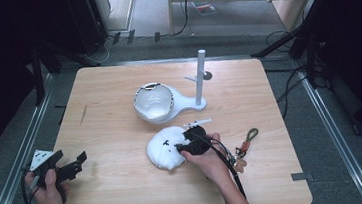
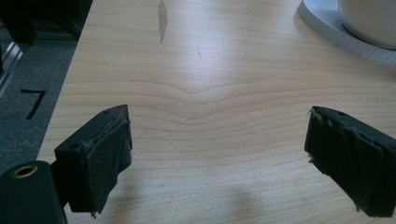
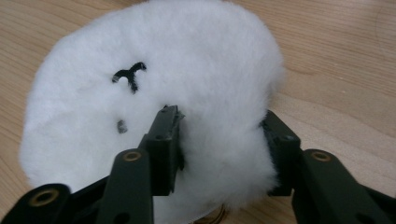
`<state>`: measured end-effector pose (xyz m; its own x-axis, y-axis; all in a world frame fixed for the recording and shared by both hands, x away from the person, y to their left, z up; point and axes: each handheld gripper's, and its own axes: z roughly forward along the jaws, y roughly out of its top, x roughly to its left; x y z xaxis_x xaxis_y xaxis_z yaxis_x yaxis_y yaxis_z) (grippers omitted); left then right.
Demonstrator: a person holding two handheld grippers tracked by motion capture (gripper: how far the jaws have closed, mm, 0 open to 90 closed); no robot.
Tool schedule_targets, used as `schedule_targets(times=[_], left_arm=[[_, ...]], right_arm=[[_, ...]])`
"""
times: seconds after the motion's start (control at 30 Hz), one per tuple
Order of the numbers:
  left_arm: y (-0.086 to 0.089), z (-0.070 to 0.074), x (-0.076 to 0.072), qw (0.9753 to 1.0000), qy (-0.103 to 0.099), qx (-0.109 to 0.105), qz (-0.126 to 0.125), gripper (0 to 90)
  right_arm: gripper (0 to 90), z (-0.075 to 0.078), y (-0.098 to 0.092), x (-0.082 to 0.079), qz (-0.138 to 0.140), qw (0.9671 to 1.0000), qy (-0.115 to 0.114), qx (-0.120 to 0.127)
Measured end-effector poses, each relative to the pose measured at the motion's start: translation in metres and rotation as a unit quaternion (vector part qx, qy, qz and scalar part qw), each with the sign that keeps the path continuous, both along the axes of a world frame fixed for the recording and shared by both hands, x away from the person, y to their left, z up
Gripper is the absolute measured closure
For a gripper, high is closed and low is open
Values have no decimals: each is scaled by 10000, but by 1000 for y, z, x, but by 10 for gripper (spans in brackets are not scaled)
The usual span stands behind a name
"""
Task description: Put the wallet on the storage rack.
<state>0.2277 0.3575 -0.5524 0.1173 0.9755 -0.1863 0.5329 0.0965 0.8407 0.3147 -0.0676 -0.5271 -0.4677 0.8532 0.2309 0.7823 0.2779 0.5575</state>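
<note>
A round white fluffy plush with small black stitched marks lies on the wooden table, in front of centre. My right gripper is shut on the plush's right side. In the right gripper view the two black jaws press into the plush from either side, and my right gripper holds a fold of fur between them. My left gripper is held at the table's front left edge. In its own view my left gripper stands open over bare wood, with nothing between the jaws.
A white stand with an upright post stands behind the plush, and a white bowl-shaped piece rests on it. The stand's base shows ahead of my left gripper. A key ring with a strap lies right of my right hand.
</note>
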Motion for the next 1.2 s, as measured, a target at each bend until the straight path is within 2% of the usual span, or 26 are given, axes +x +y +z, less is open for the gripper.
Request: schedule_targets(times=[0.13, 0.33, 0.43, 0.53, 0.63, 0.83, 0.93, 0.97, 1.07, 1.2], left_arm=[[0, 0, 0, 10000, 10, -19, 10, 83], [0, 0, 1, 10000, 18, -26, 16, 83], [0, 0, 1, 10000, 17, -29, 23, 82], [0, 0, 1, 10000, 19, -34, 27, 83], [0, 0, 1, 10000, 22, -33, 28, 83], [0, 0, 1, 10000, 16, -41, 35, 83], [0, 0, 1, 10000, 20, -36, 31, 83], [0, 0, 1, 10000, 18, -41, 33, 83], [1, 0, 1, 10000, 16, -35, 23, 83], [1, 0, 1, 10000, 14, -33, 25, 83]], right_arm=[[646, -1, 0, 0, 179, 9998, -126, -39], [758, 0, 1, -3, 411, 9978, -458, -259], [763, 0, 3, -5, 458, 9972, -517, -303], [761, -1, 1, -4, 371, 9980, -468, -205], [757, -2, 0, -5, 435, 9974, -551, -176], [769, -3, 0, -7, 355, 9976, -576, -117], [791, -1, -1, -7, 214, 9985, -494, 31], [794, 0, -3, -7, 212, 9985, -486, 162], [802, 5, -8, -10, 175, 9967, -521, 591], [807, 17, -11, -17, 110, 9943, -620, 855]])
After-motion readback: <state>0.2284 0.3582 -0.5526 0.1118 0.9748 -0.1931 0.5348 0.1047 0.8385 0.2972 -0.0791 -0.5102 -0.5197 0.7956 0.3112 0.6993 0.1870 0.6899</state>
